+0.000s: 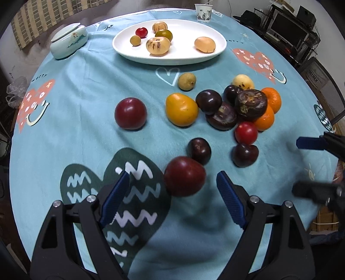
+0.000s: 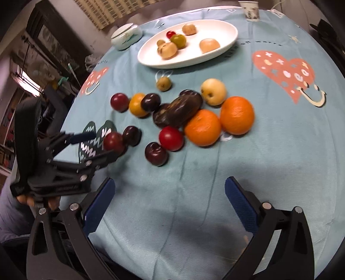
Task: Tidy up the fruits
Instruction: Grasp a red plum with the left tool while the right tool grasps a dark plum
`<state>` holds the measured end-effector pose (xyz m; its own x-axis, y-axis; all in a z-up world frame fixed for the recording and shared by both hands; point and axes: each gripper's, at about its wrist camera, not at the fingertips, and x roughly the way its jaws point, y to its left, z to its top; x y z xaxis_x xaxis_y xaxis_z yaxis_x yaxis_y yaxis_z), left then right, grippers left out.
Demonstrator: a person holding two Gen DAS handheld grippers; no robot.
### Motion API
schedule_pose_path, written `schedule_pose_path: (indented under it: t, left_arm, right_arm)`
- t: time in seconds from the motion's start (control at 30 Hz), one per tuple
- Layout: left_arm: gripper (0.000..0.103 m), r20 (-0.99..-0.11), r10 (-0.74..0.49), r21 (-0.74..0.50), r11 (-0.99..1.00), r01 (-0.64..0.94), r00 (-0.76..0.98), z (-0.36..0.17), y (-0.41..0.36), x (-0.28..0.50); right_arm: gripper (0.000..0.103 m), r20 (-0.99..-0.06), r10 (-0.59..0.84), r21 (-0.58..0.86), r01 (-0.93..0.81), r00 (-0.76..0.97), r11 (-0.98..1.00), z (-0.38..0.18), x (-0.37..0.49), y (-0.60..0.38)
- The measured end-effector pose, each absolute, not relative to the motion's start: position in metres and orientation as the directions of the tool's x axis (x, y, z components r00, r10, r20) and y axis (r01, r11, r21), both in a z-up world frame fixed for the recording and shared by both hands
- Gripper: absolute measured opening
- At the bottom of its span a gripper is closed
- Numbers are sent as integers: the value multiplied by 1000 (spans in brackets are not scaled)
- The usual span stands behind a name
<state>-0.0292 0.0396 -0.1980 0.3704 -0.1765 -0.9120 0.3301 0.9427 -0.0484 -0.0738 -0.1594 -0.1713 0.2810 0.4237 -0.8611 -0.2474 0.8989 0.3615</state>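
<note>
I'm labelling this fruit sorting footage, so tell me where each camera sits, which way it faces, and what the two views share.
Left wrist: sits on the left gripper, looks steeply down across the table; its open jaws flank a dark red plum, and the right gripper shows at the right edge.
Right wrist: sits on the right gripper, angled down at bare tablecloth; its jaws are open, and the left gripper and fingers show at left.
Shared: white plate, fruit pile, paper cup, lidded jar.

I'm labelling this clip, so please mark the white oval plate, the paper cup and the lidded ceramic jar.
white oval plate (image 1: 138, 57): left wrist view, bare front-left rim.
paper cup (image 1: 203, 13): left wrist view, middle of its printed side wall.
lidded ceramic jar (image 1: 71, 42): left wrist view, painted side below the lid.
</note>
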Motion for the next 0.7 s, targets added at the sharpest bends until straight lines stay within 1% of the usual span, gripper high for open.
schedule_pose_path:
  t: [0.1,0.17,0.2,0.23,0.27,0.4,0.53,0.6,0.63,0.7]
  left_arm:
    - [84,-914,-179,-47,938,343,364,-202,39,-25]
    - [81,-914,-184,-48,934,355,361,-204,39,-24]
    - [65,-914,-189,-51,932,360,359,-205,38,-24]
    - [47,-915,-214,-78,926,370,341,-207,38,-23]
    - [39,-911,-251,-120,920,374,327,-206,39,-23]
    - [39,-913,-237,-100,919,381,331,-202,38,-26]
    - [40,-899,-268,-143,926,349,345,-188,52,-31]
    - [40,-894,-271,-153,933,325,358,-182,61,-33]
    - [40,-892,-271,-157,936,316,360,-180,65,-34]
    - [40,-889,-272,-163,939,303,367,-176,73,-37]
  right_arm:
    - [102,-867,414,350,-253,277,902,-173,-77,-154]
    - [102,-869,410,347,-248,276,904,-174,-78,-153]
    - [102,-870,408,346,-246,277,905,-173,-79,-153]
    - [102,-871,406,345,-242,279,907,-174,-80,-152]
    - [102,-871,403,343,-240,281,908,-174,-80,-151]
    - [102,-874,389,327,-241,292,914,-178,-76,-143]
    - [102,-870,394,329,-245,296,912,-186,-68,-132]
    - [84,-880,376,318,-229,291,920,-192,-63,-127]
    - [67,-889,372,318,-224,267,921,-197,-59,-124]
    - [63,-890,363,310,-215,277,926,-199,-56,-122]
